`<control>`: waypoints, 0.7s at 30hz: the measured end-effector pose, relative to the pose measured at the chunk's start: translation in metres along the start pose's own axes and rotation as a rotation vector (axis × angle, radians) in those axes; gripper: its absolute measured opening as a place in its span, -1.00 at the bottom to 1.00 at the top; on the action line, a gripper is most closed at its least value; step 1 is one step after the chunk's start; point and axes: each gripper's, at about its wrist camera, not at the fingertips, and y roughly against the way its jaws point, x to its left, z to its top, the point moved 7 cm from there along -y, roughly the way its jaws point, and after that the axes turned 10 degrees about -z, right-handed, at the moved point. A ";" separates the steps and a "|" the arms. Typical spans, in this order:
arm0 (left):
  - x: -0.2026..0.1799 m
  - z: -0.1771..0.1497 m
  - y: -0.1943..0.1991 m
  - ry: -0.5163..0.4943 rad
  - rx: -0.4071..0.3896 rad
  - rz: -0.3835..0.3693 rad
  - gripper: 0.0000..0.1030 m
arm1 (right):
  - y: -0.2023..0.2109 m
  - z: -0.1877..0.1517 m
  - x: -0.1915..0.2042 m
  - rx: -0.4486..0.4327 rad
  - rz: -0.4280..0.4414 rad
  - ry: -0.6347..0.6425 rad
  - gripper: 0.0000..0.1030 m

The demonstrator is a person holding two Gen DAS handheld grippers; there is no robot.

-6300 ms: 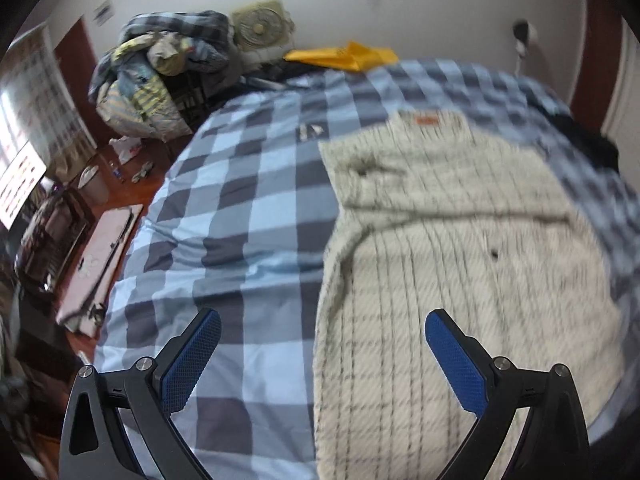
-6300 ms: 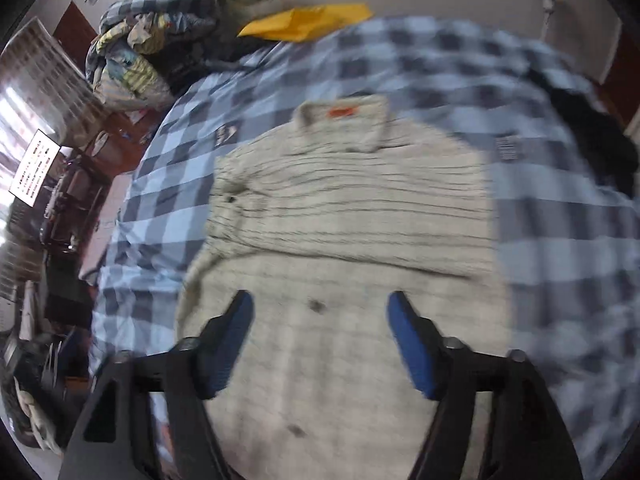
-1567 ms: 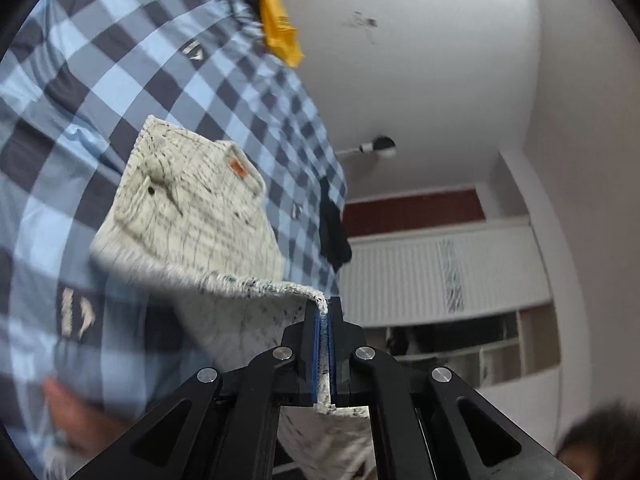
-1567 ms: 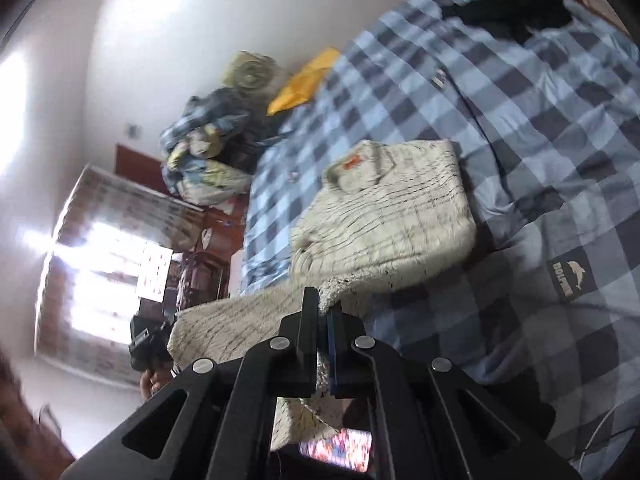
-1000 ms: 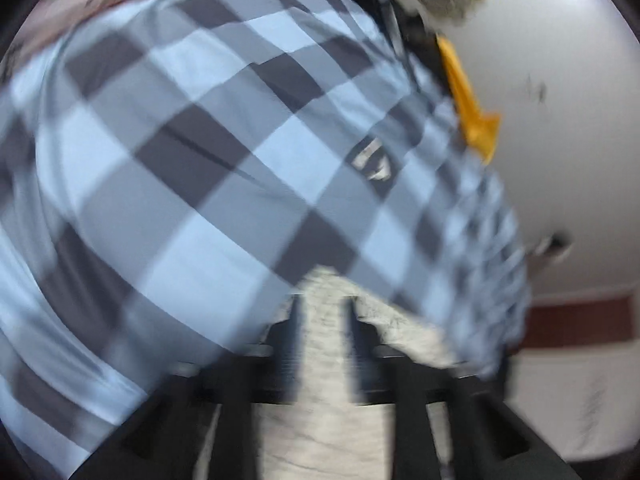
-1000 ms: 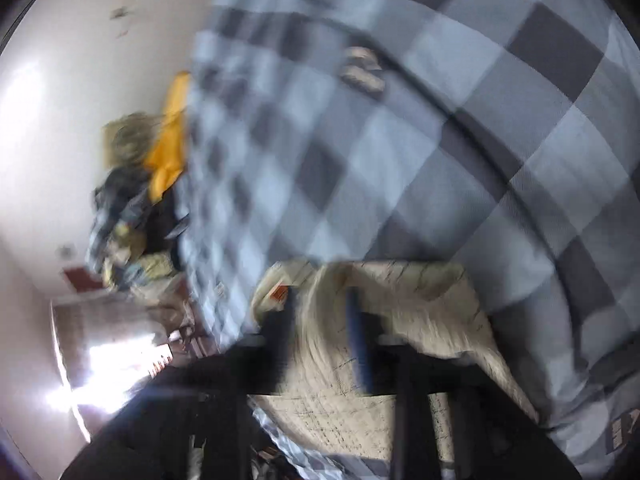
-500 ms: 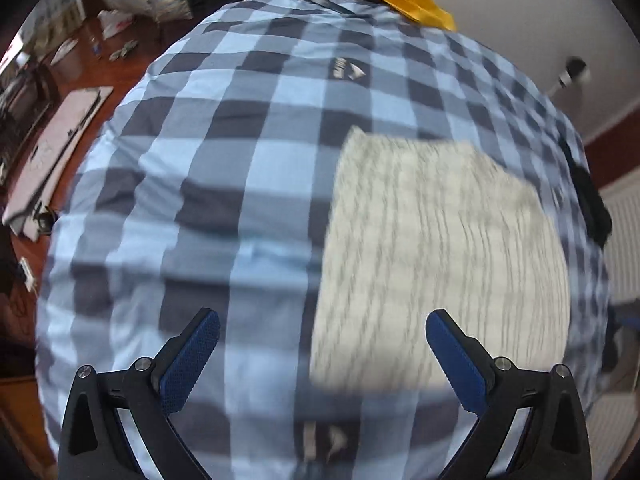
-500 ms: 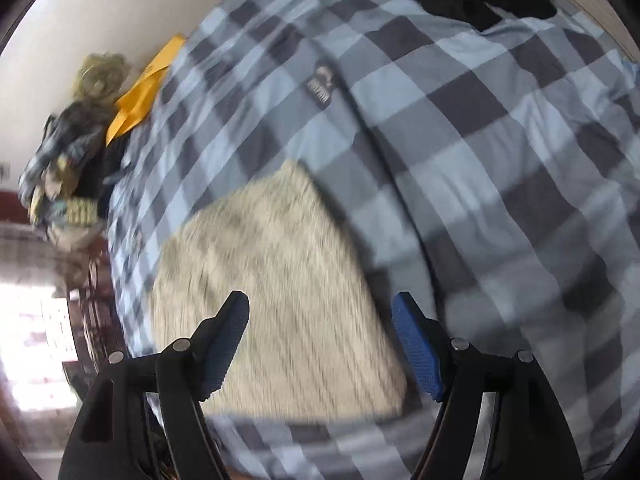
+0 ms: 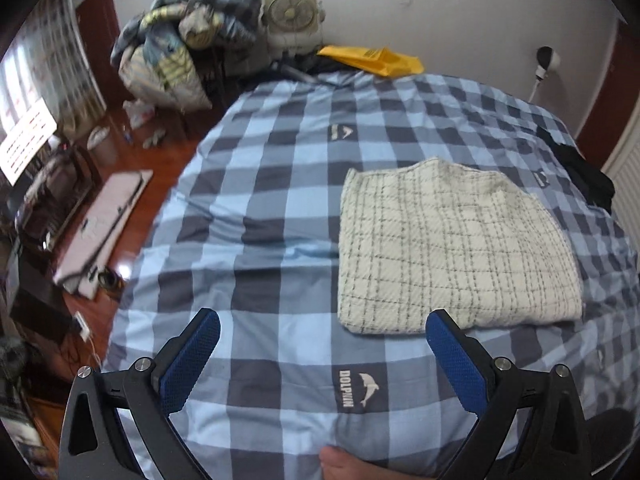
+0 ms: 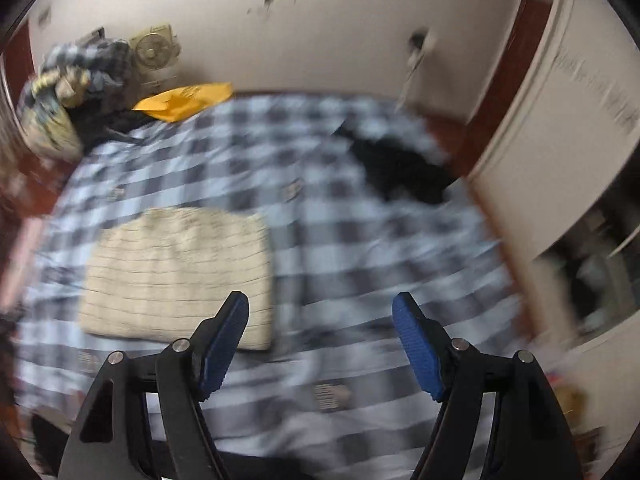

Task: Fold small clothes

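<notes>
A cream checked garment (image 9: pixel 452 252) lies folded into a flat rectangle on the blue plaid bed cover (image 9: pixel 260 208). My left gripper (image 9: pixel 322 322) hangs open above the bed, its fingers apart from the garment's near edge, with nothing between them. In the blurred right wrist view the same folded garment (image 10: pixel 180 272) sits to the left, and my right gripper (image 10: pixel 320 306) is held high over the bed cover (image 10: pixel 360 248). Its jaws are opening and nothing is between them.
A black garment (image 9: pixel 584 176) lies at the bed's far right edge. A yellow envelope (image 9: pixel 372 60), a fan (image 9: pixel 294 14) and a heap of bedding (image 9: pixel 180 48) stand beyond the head of the bed. Clutter covers the wooden floor (image 9: pixel 100 208) on the left. A foot (image 9: pixel 348 466) shows below.
Both grippers let go of the garment, which now lies folded in half on the bed. Both have since opened wide and risen away from it.
</notes>
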 end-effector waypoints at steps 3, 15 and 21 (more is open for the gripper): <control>-0.019 -0.001 -0.009 -0.075 -0.001 0.031 1.00 | 0.012 -0.011 0.019 -0.064 -0.004 0.112 0.84; -0.062 -0.021 -0.106 -0.172 0.145 0.135 1.00 | -0.121 -0.085 0.181 0.122 0.211 0.036 0.84; -0.061 -0.030 -0.135 -0.203 0.180 0.147 1.00 | -0.144 -0.084 0.197 0.077 0.195 -0.002 0.84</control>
